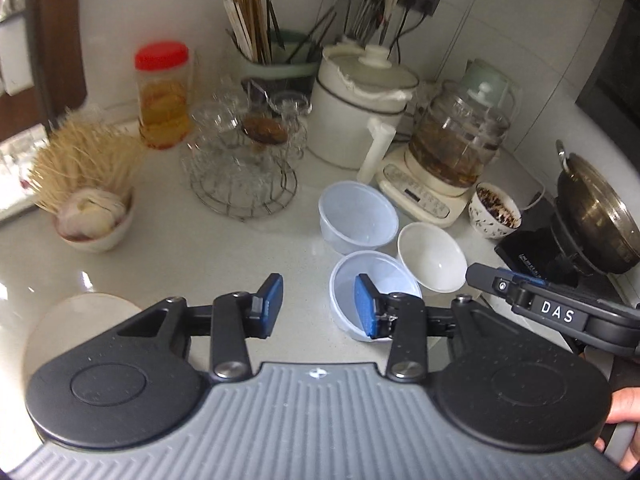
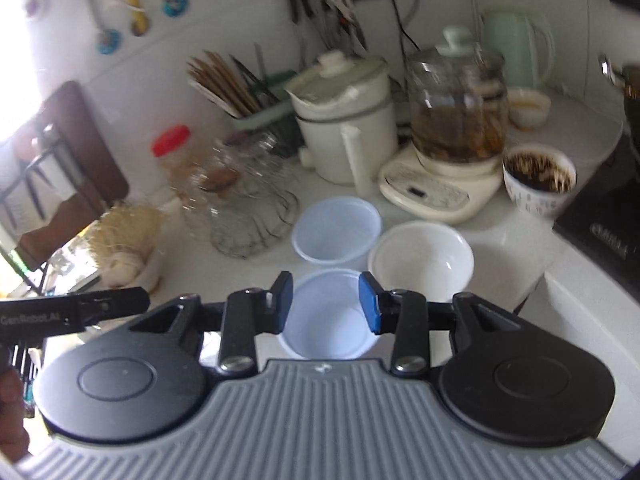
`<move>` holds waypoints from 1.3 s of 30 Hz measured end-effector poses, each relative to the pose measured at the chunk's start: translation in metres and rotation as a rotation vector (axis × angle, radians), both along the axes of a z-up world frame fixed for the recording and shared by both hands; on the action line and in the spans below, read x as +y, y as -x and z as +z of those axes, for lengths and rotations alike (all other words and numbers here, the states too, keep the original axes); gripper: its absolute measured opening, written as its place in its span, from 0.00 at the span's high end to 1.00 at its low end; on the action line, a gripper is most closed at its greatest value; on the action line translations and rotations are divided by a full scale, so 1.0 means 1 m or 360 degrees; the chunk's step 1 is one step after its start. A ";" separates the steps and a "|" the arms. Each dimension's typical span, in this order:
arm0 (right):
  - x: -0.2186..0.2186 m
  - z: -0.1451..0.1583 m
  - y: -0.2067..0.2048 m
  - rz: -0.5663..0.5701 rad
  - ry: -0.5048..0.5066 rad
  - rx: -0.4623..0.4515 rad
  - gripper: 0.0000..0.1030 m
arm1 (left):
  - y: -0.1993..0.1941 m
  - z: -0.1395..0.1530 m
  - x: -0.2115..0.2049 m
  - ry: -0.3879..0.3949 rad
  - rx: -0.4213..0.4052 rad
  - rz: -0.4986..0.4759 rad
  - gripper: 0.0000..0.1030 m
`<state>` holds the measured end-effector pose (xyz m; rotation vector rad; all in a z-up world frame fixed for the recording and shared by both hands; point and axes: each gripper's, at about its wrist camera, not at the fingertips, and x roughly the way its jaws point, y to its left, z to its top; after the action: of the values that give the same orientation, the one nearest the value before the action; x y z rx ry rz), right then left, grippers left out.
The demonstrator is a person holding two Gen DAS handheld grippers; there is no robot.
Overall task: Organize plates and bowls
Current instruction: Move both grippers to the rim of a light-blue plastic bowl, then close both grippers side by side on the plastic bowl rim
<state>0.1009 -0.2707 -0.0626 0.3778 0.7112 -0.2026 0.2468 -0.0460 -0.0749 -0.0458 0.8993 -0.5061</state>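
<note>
Two clear plastic bowls stand on the white counter, one near (image 1: 384, 280) (image 2: 328, 332) and one farther back (image 1: 358, 216) (image 2: 336, 228). A white ceramic bowl (image 1: 432, 256) (image 2: 420, 256) sits to their right. A white plate (image 1: 76, 324) lies at the lower left. My left gripper (image 1: 318, 306) is open over bare counter, its right finger in front of the near bowl's left side. My right gripper (image 2: 326, 304) is open and hovers above the near plastic bowl, which shows through the gap. In the left wrist view one of its fingers (image 1: 484, 276) reaches in beside the white bowl.
Behind the bowls stand a glass kettle on its base (image 1: 456, 140), a white pot (image 1: 356, 108), a wire rack of glasses (image 1: 240, 168), a red-lidded jar (image 1: 162, 96) and a patterned bowl with dark contents (image 1: 496, 210). A wok (image 1: 592, 208) sits at right, a bowl of garlic (image 1: 92, 220) at left.
</note>
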 end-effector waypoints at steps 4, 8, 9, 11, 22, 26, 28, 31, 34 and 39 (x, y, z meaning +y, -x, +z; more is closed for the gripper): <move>-0.020 -0.021 -0.010 -0.0027 -0.0087 0.0068 0.62 | -0.020 -0.025 -0.015 -0.0047 0.0060 0.0009 0.56; -0.037 -0.039 -0.020 -0.0050 -0.0166 0.0138 0.62 | -0.034 -0.048 -0.028 -0.0070 0.0130 0.0004 0.56; -0.041 -0.044 -0.021 -0.0063 -0.0185 0.0158 0.62 | -0.037 -0.053 -0.030 -0.0067 0.0153 0.0002 0.56; -0.045 -0.052 -0.024 -0.0072 -0.0208 0.0185 0.61 | -0.042 -0.063 -0.034 -0.0075 0.0191 -0.0006 0.56; -0.064 -0.088 -0.033 -0.0106 -0.0347 0.0299 0.61 | -0.058 -0.096 -0.047 -0.0092 0.0317 0.0014 0.56; -0.072 -0.101 -0.036 -0.0128 -0.0424 0.0332 0.43 | -0.064 -0.110 -0.052 -0.0102 0.0361 0.0028 0.56; -0.075 -0.107 -0.037 -0.0148 -0.0473 0.0324 0.43 | -0.066 -0.115 -0.053 -0.0089 0.0392 0.0023 0.56; -0.081 -0.116 -0.039 -0.0171 -0.0600 0.0323 0.43 | -0.070 -0.122 -0.054 -0.0060 0.0427 0.0035 0.56; -0.082 -0.119 -0.041 -0.0159 -0.0587 0.0324 0.43 | -0.073 -0.128 -0.052 0.0004 0.0478 0.0056 0.56; -0.083 -0.125 -0.045 -0.0137 -0.0627 0.0343 0.44 | -0.078 -0.138 -0.056 0.0038 0.0531 0.0070 0.56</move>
<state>0.1462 -0.3535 -0.1876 0.7715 0.9507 -0.1861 0.3248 -0.1015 -0.2131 -0.1754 1.2157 -0.4754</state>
